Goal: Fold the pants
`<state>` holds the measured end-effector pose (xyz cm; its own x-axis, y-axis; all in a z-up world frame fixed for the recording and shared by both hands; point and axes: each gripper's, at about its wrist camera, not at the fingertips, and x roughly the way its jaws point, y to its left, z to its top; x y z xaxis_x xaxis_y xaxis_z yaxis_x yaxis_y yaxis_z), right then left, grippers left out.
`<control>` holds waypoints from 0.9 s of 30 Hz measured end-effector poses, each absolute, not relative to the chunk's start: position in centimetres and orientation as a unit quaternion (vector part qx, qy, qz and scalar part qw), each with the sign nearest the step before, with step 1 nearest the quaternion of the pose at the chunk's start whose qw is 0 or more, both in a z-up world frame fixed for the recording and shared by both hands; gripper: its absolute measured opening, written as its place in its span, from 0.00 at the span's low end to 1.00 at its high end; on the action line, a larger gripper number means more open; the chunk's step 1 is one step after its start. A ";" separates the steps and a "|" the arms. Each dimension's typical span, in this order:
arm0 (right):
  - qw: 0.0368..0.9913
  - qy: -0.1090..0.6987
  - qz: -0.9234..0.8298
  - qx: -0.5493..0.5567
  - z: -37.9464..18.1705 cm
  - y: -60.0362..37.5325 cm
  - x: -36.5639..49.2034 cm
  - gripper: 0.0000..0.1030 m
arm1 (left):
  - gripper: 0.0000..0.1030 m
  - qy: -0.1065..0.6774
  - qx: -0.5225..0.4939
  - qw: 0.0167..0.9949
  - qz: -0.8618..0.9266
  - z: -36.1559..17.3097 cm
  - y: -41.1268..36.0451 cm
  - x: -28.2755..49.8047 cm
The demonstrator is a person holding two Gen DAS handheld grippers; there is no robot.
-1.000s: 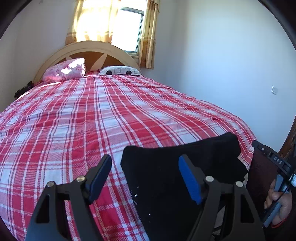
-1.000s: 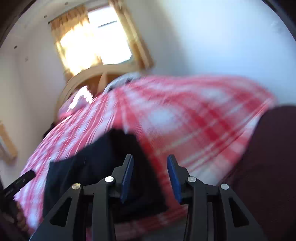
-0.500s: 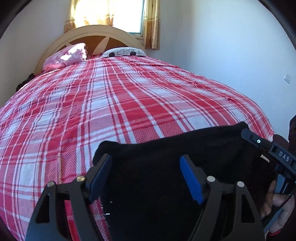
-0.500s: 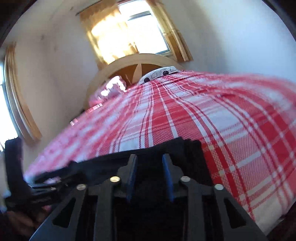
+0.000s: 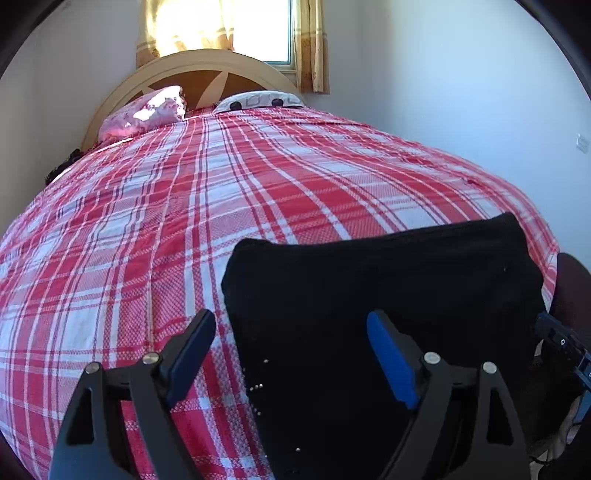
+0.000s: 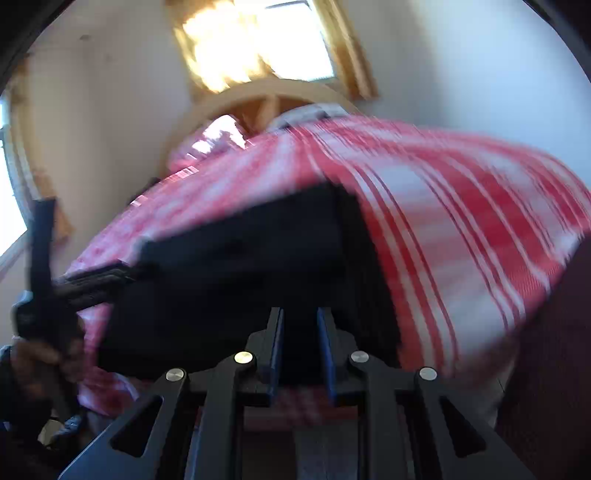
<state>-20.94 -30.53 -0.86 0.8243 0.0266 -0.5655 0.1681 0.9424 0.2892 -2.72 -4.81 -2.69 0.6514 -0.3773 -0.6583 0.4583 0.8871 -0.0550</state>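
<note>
Plaid bedspread (image 5: 184, 229), pillows (image 5: 147, 114), headboard (image 5: 207, 62), window (image 5: 266, 29)

A red-and-white plaid bedspread (image 5: 155, 236) is covering the bed, crossed by thin dark lines. Black pants (image 5: 376, 295) are lying folded at its near right corner, showing a few tiny pale specks near their left edge. The left gripper (image 5: 291, 354) is showing black arms and blue pads (image 5: 391, 362); the right gripper (image 6: 299, 332) is showing the same black and blue. At the far edge a pink pillow (image 5: 147, 114) is catching sunlight beside a white pillow (image 5: 258, 100) with dark markings. The headboard (image 5: 207, 70) is showing cream over brown, yellow curtains (image 5: 184, 29) are glowing, and the walls (image 5: 461, 74) are looking white.
</note>
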 end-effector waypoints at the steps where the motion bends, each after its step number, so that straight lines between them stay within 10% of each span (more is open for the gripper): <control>1: 0.942 0.270 -0.030 0.199 -1.1 -31.3 -21.7 0.19 | 0.86 0.355 0.050 0.904 -0.231 -2.6 -4.4 -2.5; 10: 0.950 0.227 -0.054 0.209 2.9 -31.9 -22.4 0.22 | 0.91 0.340 -0.001 0.920 -0.197 0.8 -0.1 -2.1; 18: 0.934 0.185 -0.049 0.301 2.5 -35.8 -21.1 0.61 | 0.91 0.383 -0.050 0.901 -0.197 -0.3 0.5 -0.8; 27: 0.915 0.222 -0.027 0.336 -2.3 -35.5 -20.3 0.63 | 1.00 0.469 -0.048 0.866 -0.165 -4.7 -2.4 -0.7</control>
<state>-20.30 -35.46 -2.32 0.9002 0.0995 -0.4240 0.1988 0.7724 0.6032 -0.71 -2.37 -4.67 0.5052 -0.3311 -0.7970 0.2414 0.9408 -0.2378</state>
